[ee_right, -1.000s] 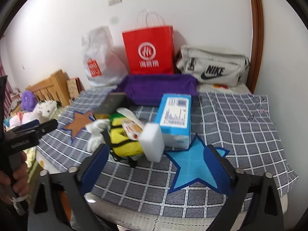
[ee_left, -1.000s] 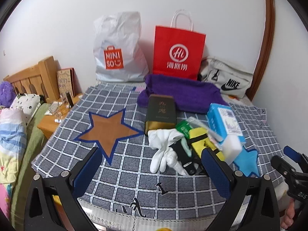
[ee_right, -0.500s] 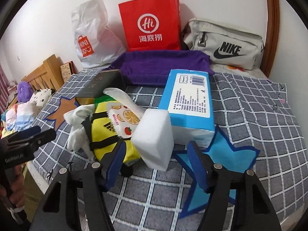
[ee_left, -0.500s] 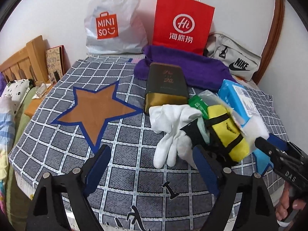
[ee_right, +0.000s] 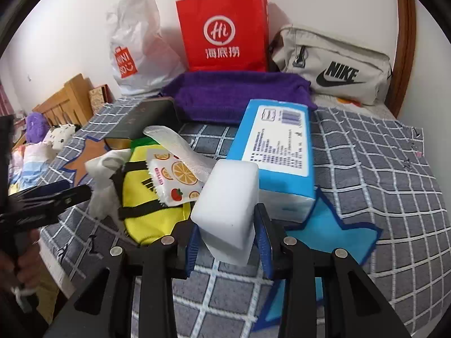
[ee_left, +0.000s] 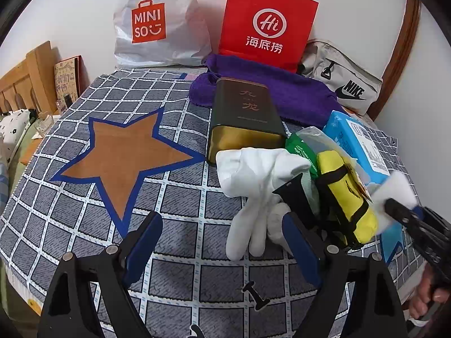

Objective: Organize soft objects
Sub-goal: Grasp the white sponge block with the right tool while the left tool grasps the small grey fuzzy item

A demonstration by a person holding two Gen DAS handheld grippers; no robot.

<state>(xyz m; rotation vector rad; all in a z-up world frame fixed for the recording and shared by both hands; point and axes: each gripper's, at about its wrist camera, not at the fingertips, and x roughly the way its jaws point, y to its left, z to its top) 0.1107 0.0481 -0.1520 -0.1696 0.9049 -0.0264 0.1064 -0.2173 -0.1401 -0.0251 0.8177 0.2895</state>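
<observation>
A pile of objects lies on the checked star-patterned cloth [ee_left: 174,194]. In it are a white glove [ee_left: 253,174], a yellow pouch [ee_left: 344,197] with black straps, a white sponge [ee_right: 228,194] and a blue tissue pack [ee_right: 279,146]. A purple towel [ee_right: 234,93] lies folded behind them. My right gripper [ee_right: 228,242] has the white sponge between its jaws, which are closing, both pads against its sides. My left gripper [ee_left: 222,219] stands open over the cloth. Its right finger is beside the glove's fingers and holds nothing.
A dark tin box [ee_left: 245,112], a green packet [ee_left: 298,146] and an orange-print sachet [ee_right: 174,180] sit in the pile. A Miniso bag [ee_left: 160,22], a red paper bag [ee_left: 265,22] and a Nike bag [ee_right: 335,64] line the back wall. A wooden headboard [ee_left: 22,81] stands left.
Both grippers came down and closer to the pile. The right jaws narrowed from wide open until they reached the white sponge. The left jaws narrowed slightly, then held still.
</observation>
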